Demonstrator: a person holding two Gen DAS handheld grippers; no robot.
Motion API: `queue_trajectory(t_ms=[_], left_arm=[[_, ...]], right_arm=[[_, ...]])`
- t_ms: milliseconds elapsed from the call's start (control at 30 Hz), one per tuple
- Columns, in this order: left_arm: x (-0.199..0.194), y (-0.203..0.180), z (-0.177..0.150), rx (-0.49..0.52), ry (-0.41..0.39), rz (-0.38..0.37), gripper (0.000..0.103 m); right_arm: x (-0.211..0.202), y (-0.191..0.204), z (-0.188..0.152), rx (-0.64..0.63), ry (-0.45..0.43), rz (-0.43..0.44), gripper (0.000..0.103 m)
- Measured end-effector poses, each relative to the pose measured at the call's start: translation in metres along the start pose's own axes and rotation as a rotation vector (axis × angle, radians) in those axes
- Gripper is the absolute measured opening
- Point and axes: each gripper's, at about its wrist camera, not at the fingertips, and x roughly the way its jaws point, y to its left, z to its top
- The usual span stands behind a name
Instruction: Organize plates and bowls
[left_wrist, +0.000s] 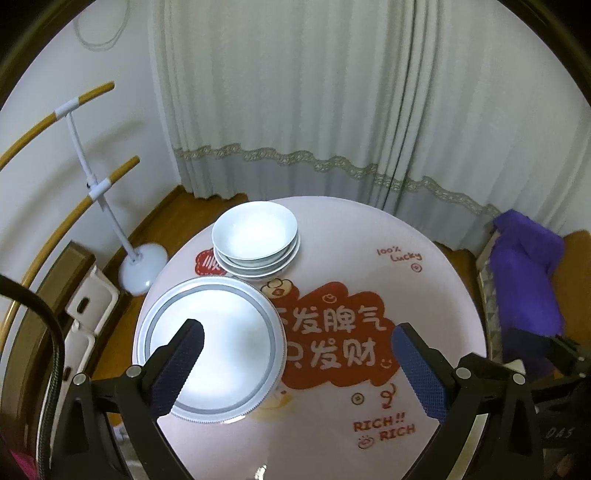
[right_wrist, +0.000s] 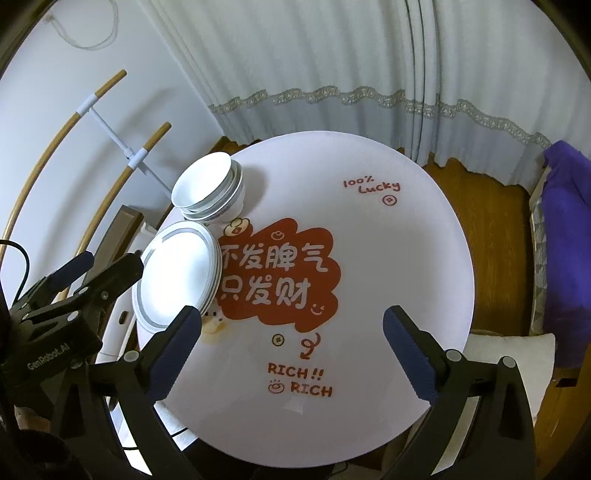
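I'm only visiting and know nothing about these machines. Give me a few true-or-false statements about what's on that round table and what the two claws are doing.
1. The bowls are nested in one stack. True.
2. The plates are spread singly across the table. False: they are piled in one stack beside the bowls.
3. The right gripper is shut on a plate. False: its jaws stand open with nothing between them.
4. The left gripper is open, with one finger over the plate stack. True.
5. The table top carries a red printed design. True.
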Motion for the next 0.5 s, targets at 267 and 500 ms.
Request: queue_trajectory(t_ms=[267,500], left_arm=[[0.009,-0.001,-0.038,0.062,-0.121,-0.034,0.101],[-0.01,-0.002,-0.072,0.045,-0.189,-0.039,0.101]], right_arm=[[0.005,-0.002,-0.024,0.007,-0.114,-0.023,0.102],[-0.01,0.001,-0.05,0.007,-0.171,0.002,0.102]])
